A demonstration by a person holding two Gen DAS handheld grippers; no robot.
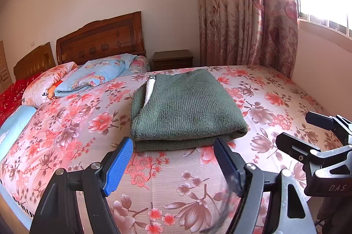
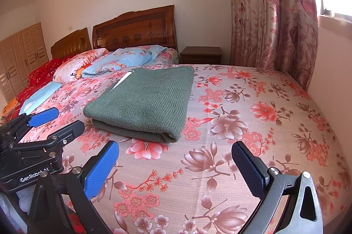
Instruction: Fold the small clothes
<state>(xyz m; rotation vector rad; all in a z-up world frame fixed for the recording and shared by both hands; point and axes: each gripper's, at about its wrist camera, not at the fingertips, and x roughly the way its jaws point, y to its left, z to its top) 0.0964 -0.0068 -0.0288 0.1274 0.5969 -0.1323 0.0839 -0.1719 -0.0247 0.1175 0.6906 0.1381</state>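
Observation:
A green knitted garment (image 1: pixel 187 106) lies folded in a neat rectangle on the floral bedspread (image 1: pixel 275 102), with a bit of white lining showing at its far left edge. It also shows in the right wrist view (image 2: pixel 145 102). My left gripper (image 1: pixel 173 146) is open and empty, just short of the garment's near edge. My right gripper (image 2: pixel 176 152) is open and empty, in front of the garment's near right corner. Each gripper shows in the other's view: the right one (image 1: pixel 308 128) at the right, the left one (image 2: pixel 59 119) at the left.
Pillows and a folded blue quilt (image 1: pixel 94 78) lie at the head of the bed by the wooden headboard (image 1: pixel 101 40). A bedside cabinet (image 1: pixel 172 59) stands behind. A floral curtain (image 1: pixel 246 9) and a wall (image 2: pixel 334 71) border the bed's right side.

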